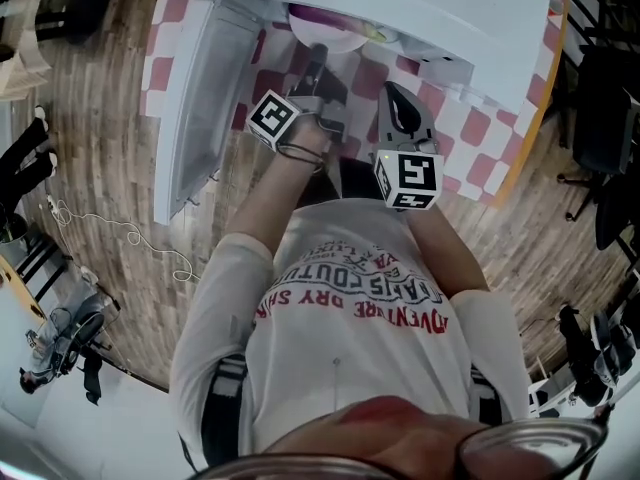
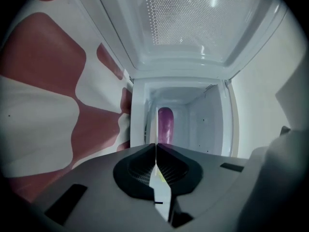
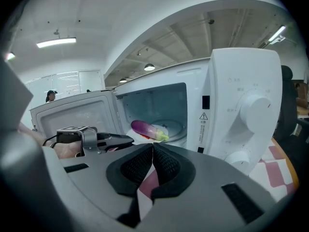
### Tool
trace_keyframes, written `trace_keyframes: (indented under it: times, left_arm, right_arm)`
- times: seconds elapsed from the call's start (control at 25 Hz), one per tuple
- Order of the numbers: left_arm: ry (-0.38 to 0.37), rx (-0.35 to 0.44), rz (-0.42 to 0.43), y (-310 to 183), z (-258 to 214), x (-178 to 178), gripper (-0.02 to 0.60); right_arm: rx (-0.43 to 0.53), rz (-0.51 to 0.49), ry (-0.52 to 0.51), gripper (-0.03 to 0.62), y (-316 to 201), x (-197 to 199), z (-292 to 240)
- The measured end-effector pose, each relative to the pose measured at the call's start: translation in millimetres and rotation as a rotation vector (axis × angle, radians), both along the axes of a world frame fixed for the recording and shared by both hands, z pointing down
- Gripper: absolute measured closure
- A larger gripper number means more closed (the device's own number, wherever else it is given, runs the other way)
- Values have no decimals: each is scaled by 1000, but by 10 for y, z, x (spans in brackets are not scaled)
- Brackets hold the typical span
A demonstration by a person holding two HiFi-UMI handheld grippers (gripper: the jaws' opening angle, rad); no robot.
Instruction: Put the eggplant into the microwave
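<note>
A purple eggplant [image 3: 148, 129] with a green stem lies on the white plate [image 3: 166, 124] inside the open white microwave [image 3: 244, 105]. The left gripper view looks straight into the cavity, with the eggplant [image 2: 165, 123] just past the jaws. My left gripper [image 1: 316, 56] is shut and empty in front of the opening, near the eggplant [image 1: 318, 20]. Its tip [image 3: 126, 140] also shows in the right gripper view. My right gripper [image 1: 393, 92] is shut with nothing in it, further back from the microwave and to the right of the left one.
The microwave door [image 1: 195, 98] hangs wide open to the left. Two knobs [image 3: 256, 111] sit on the panel at the right. The microwave stands on a red-and-white checked cloth [image 1: 470, 128]. A white cable [image 1: 130, 238] lies on the wooden floor, with dark chairs [image 1: 610, 118] at the right.
</note>
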State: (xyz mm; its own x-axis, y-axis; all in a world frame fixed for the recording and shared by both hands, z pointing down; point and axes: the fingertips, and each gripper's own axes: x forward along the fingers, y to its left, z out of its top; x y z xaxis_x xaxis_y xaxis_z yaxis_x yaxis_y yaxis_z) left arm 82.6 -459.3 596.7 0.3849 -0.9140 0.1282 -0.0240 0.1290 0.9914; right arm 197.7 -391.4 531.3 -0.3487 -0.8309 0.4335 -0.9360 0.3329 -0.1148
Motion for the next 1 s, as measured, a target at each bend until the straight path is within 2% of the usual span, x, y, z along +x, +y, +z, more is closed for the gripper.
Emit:
trace_keyframes:
  times: [0.4, 0.64, 1.0]
  left_arm:
    - [-42, -7, 14, -274, 68, 72, 552]
    - [-31, -33, 18, -353, 113, 97, 552]
    - [-82, -53, 63, -406, 110, 157, 551]
  right_arm:
    - [-9, 25, 5, 568, -155, 85, 82]
    - [-26, 24, 7, 568, -156, 66, 134]
    - [-28, 32, 12, 568, -183, 43, 96]
